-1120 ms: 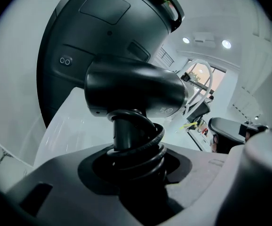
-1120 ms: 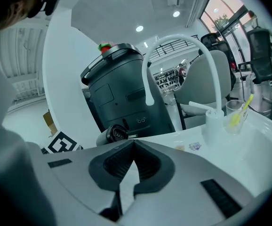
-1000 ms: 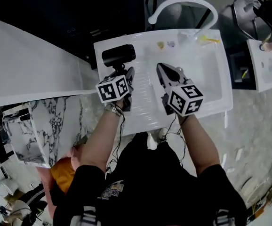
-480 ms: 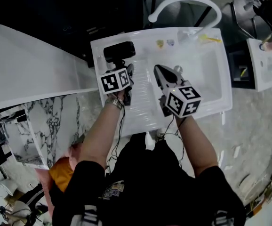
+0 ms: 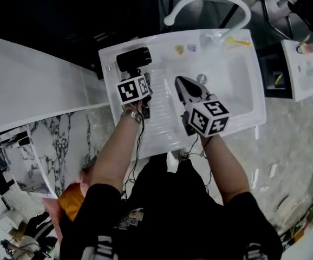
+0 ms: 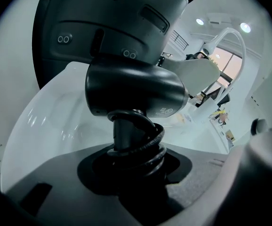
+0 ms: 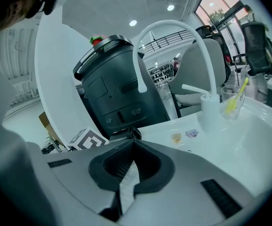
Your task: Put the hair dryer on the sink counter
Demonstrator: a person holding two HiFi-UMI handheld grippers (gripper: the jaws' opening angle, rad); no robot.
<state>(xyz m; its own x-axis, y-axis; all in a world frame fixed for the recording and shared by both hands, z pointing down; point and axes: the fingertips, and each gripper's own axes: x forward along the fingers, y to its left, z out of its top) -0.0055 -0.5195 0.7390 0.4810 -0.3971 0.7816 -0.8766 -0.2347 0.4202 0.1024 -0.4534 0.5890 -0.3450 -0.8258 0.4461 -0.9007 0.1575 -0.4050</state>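
A black hair dryer with its cord wound round the handle is over the left part of the white sink counter. My left gripper is shut on that handle. In the left gripper view the dryer's barrel lies crosswise just past the left gripper, above the white surface; whether it touches the counter I cannot tell. My right gripper hangs over the ribbed drainer beside the basin, shut with nothing in it; in the right gripper view its tips meet at the right gripper.
A white curved faucet arches over the basin, with a clear cup holding something yellow beside it. A dark grey bin stands behind the counter's left end. A marble-patterned board lies at the left.
My left gripper has sunk toward the counter with the hair dryer in it. The right gripper has kept its place.
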